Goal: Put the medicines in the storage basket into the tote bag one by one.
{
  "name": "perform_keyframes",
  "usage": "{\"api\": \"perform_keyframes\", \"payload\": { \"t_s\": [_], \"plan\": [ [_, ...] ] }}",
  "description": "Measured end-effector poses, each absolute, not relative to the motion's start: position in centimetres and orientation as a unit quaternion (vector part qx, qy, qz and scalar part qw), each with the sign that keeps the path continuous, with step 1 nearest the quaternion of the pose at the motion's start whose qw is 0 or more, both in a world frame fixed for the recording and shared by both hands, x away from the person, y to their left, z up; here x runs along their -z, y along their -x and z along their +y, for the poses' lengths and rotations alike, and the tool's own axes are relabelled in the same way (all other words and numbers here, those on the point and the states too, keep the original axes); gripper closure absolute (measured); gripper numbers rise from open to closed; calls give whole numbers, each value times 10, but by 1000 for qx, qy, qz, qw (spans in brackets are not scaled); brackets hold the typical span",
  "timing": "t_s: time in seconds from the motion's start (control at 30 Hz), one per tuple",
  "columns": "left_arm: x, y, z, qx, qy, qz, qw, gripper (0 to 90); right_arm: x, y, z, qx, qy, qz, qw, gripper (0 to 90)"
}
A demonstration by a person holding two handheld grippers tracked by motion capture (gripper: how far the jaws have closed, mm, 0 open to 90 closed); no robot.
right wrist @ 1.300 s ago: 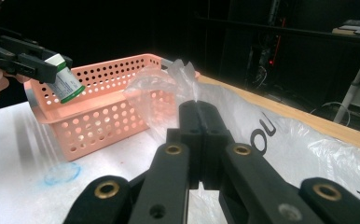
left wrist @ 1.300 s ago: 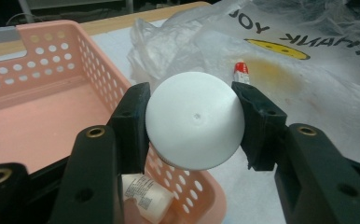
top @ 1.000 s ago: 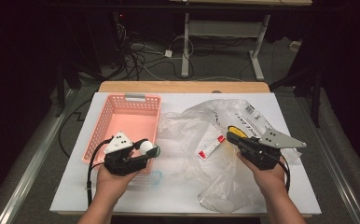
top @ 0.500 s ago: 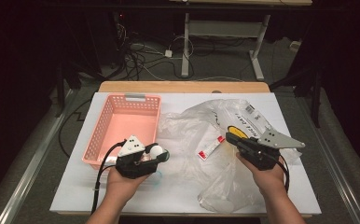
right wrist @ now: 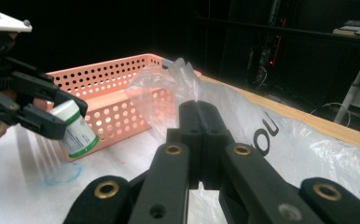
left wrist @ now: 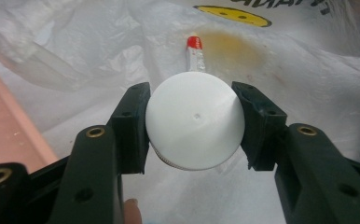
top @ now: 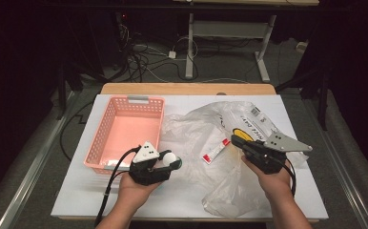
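Observation:
My left gripper is shut on a small white bottle with a green-edged label, held just off the front right corner of the pink basket. Its jaws clamp the bottle's white cap from both sides. The right gripper view shows that bottle tilted above the white table. My right gripper is shut, its tips pinching a fold of the clear plastic bag. A red and white tube lies inside the bag between the two grippers.
The basket stands at the left of the white table sheet. The crumpled bag, with a yellow smiley print, covers the table's right half. A faint blue ring marks the sheet. Cables and desk legs lie on the floor beyond.
My left gripper has carried the bottle right from the basket's front edge toward the bag. The right gripper has stayed where it was, shut on the bag.

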State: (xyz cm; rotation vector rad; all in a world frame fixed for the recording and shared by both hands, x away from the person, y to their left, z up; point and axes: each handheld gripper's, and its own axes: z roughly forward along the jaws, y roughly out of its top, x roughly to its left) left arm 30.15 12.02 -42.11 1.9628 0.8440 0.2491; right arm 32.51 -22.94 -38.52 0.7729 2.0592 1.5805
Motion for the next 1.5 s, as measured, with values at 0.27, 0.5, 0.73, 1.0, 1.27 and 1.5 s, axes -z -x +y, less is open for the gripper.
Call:
{"api": "perform_keyframes", "payload": {
  "t_s": [0.27, 0.5, 0.73, 1.0, 1.27, 1.5],
  "plan": [
    [424, -304, 104, -93, -817, 328, 465, 486, 384, -325, -233, -573, -282, 739, 216, 900],
    [427, -310, 94, -90, -818, 333, 461, 486, 386, -325, -230, -571, -279, 742, 212, 900],
    [425, -319, 67, -95, -813, 326, 473, 486, 384, -325, -232, -578, -277, 739, 208, 900],
    [432, -335, 30, -102, -822, 309, 468, 486, 381, -324, -234, -582, -278, 736, 208, 900],
    [444, -351, 5, -92, -820, 309, 473, 487, 381, -325, -237, -582, -282, 734, 211, 900],
    [452, -360, -9, -81, -823, 309, 471, 486, 381, -325, -236, -582, -280, 733, 213, 900]
  ]
}}
